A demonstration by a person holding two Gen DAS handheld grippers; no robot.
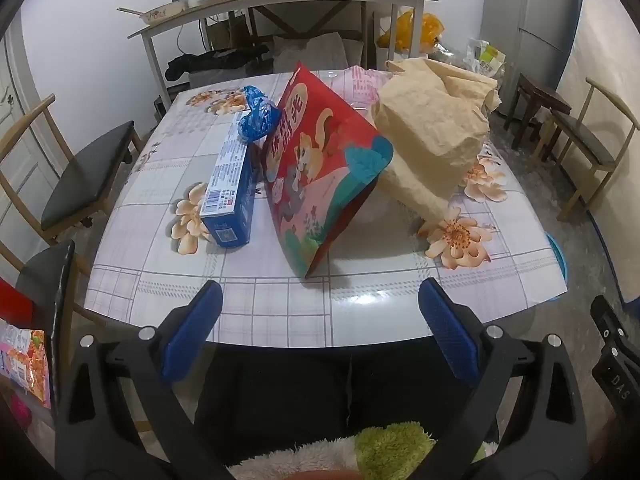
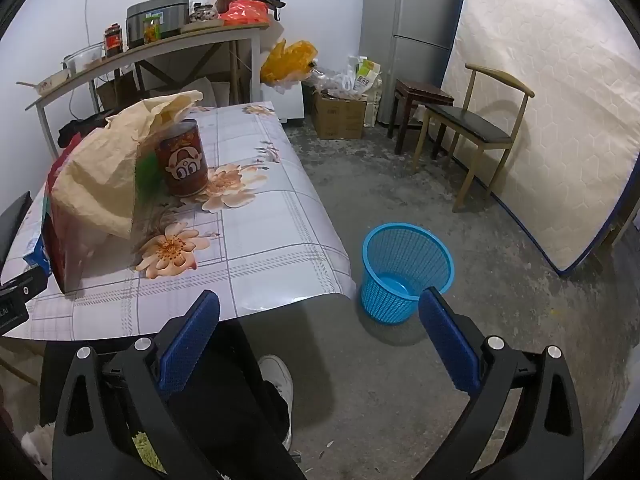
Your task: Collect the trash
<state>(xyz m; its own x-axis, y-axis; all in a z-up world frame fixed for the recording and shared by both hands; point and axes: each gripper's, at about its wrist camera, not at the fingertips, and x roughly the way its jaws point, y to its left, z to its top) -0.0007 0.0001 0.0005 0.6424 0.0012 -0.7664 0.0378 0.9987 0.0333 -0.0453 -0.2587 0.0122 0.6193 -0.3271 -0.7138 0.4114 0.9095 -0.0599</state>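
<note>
Our left gripper (image 1: 320,300) is wide open with nothing in it, and it hangs over the near edge of the table (image 1: 360,316). Our right gripper (image 2: 320,300) is wide open and empty too, past the table's near right corner, over the floor. Down on the floor just past that corner stands the blue basket (image 2: 408,272), and we see only its blue bottom inside. On the table, close to the near edge, a red snack bag (image 1: 320,168) leans up on its side, so we cannot see into it. Just left of it lies a long blue box (image 1: 230,196), shut at the end we see, with a crumpled blue wrapper (image 1: 258,116) at its far end. Right of the red bag a big tan paper bag (image 1: 432,140) is piled up, and what is inside it is hidden. Behind the paper bag, toward the right edge of the table, stands a dark red can (image 2: 182,158); the paper covers its top, so we cannot tell if it is open. A black tool sticks in at the edge of each view, cut off. Some of our dark trousers and a white shoe (image 2: 276,376) show below the table.
</note>
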